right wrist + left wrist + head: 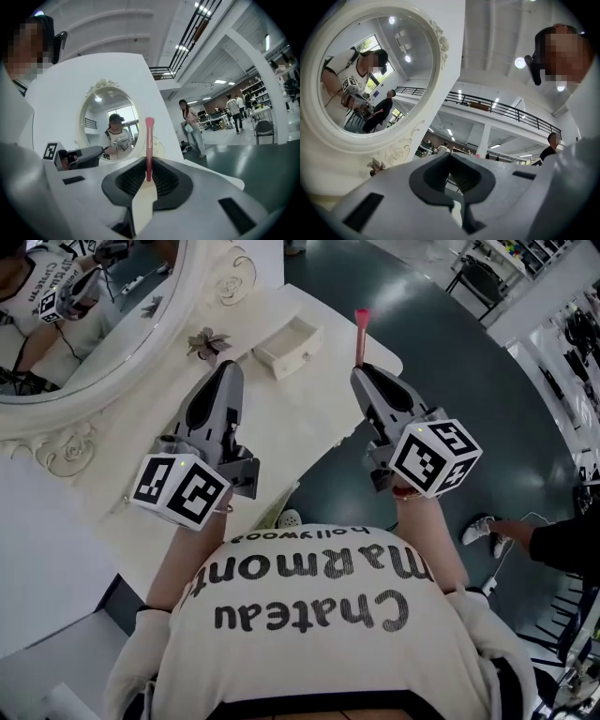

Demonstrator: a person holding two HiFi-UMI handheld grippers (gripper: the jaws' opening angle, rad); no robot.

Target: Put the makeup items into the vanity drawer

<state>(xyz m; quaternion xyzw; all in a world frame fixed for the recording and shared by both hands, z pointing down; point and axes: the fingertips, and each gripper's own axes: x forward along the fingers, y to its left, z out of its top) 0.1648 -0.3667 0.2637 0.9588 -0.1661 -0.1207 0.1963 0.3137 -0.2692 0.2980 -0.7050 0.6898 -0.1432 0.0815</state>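
Note:
In the head view my right gripper [361, 369] is shut on a thin pink makeup stick [361, 334] that points upright, out past the jaws. It hangs over the right edge of the white vanity top [309, 418]. The right gripper view shows the same stick [149, 140] clamped between the pads of the right gripper [149, 177]. A small white drawer [289, 345] stands open on the vanity, just left of the stick. My left gripper [231, 368] is shut and empty, over the vanity near the mirror frame. In its own view the left gripper [449, 158] has its jaws closed together.
The oval mirror [94, 324] with its carved white frame fills the back left, and a small flower ornament [208, 341] sits at its base. Dark floor lies to the right, with another person's hand [520, 532] and a shoe [480, 529] there. A chair [483, 277] stands far right.

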